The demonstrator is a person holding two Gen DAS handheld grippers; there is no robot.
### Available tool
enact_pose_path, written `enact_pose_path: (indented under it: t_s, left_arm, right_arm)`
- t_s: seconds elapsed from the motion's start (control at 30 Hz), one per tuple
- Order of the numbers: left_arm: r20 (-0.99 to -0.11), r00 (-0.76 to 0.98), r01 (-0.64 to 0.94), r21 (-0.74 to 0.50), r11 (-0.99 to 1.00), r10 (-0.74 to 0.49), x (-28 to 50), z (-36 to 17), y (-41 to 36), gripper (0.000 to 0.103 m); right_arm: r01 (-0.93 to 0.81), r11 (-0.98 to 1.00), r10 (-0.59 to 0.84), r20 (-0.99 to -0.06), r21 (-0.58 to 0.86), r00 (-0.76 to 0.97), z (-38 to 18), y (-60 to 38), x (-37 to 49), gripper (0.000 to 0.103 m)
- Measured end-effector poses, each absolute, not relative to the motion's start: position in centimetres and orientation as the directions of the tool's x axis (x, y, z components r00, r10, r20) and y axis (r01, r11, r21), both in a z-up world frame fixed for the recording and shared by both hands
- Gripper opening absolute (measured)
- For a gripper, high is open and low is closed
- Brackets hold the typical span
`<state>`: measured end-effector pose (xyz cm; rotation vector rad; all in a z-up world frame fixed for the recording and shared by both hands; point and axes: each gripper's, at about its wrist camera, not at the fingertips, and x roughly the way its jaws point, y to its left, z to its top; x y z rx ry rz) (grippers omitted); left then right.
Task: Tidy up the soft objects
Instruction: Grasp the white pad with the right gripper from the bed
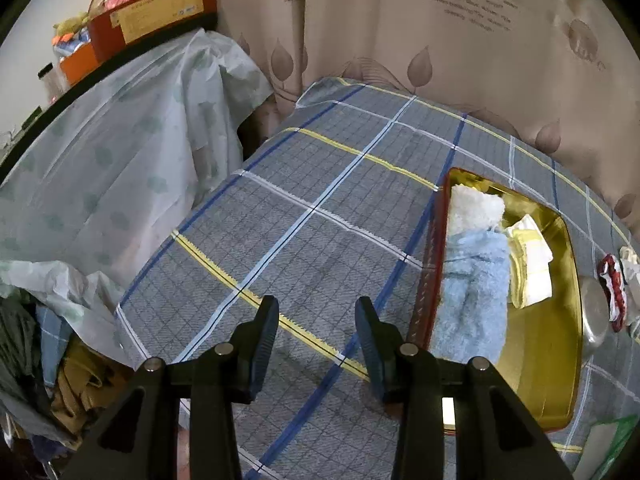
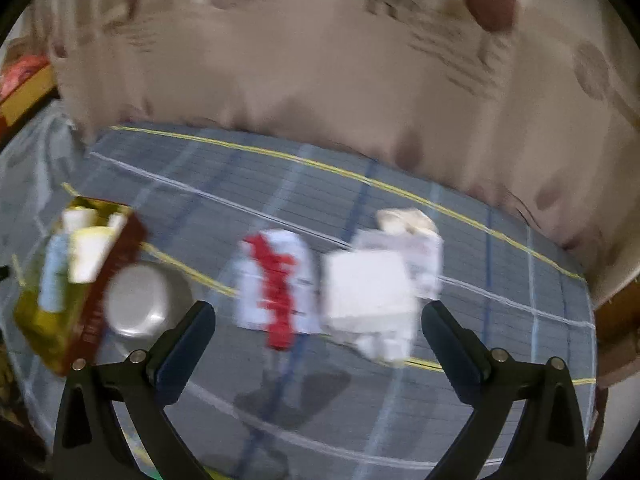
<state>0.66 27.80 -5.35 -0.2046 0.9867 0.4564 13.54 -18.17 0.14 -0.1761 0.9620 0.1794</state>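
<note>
A gold tin tray with a red rim (image 1: pixel 560 360) lies on the checked cloth at the right. It holds a white fluffy towel (image 1: pixel 474 206), a light blue towel (image 1: pixel 472 292) and a folded yellow-white cloth (image 1: pixel 530 260). My left gripper (image 1: pixel 316 344) is open and empty over the cloth, left of the tray. In the blurred right wrist view, my right gripper (image 2: pixel 318 344) is open and empty above a red-and-white cloth (image 2: pixel 276 280) and a white folded cloth (image 2: pixel 368 292). A cream item (image 2: pixel 404 220) lies behind them. The tray (image 2: pixel 92 320) shows at the left.
A silver metal bowl (image 2: pixel 140 304) sits beside the tray and also shows in the left wrist view (image 1: pixel 596 316). A beige curtain (image 1: pixel 440 40) hangs behind the table. At the left a plastic sheet (image 1: pixel 120 160) covers furniture topped with boxes (image 1: pixel 160 8).
</note>
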Motion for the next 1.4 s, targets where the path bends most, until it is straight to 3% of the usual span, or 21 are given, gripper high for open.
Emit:
enact_pose_path:
  t_s: [0.63, 0.73, 0.8, 1.07, 1.4]
  left_arm:
    - [-0.838, 0.476, -0.332, 0.112, 0.937, 0.268, 2.9, -3.8, 21.5, 0.040]
    - [-0.833, 0.493, -0.290, 0.115, 0.950, 0.252, 3.8, -3.2, 19.6, 0.040]
    - [-0.831, 0.502, -0.265, 0.116, 0.957, 0.239, 4.4, -2.9, 18.4, 0.040]
    - [-0.829, 0.541, -0.120, 0.090, 0.989, 0.141, 6.5, -1.6, 11.7, 0.040]
    - [-0.849, 0.526, 0.077, -0.006, 0.997, -0.046, 10.2, -0.8, 2.0, 0.040]
  right_arm:
    - [-0.251, 0.962, 0.038, -0.858, -0.107, 0.512, -6.6, -19.7, 19.2, 0.102]
    - [-0.235, 0.968, 0.051, -0.849, -0.088, 0.526, -6.8, -20.1, 19.1, 0.096]
    - [-0.234, 0.969, 0.061, -0.846, -0.077, 0.530, -6.8, -20.2, 19.0, 0.066]
    - [-0.211, 0.977, 0.108, -0.806, -0.022, 0.582, -5.0, -21.4, 16.5, 0.066]
    - [-0.221, 0.943, 0.334, -0.698, 0.251, 0.634, 1.9, -24.4, 9.1, 0.066]
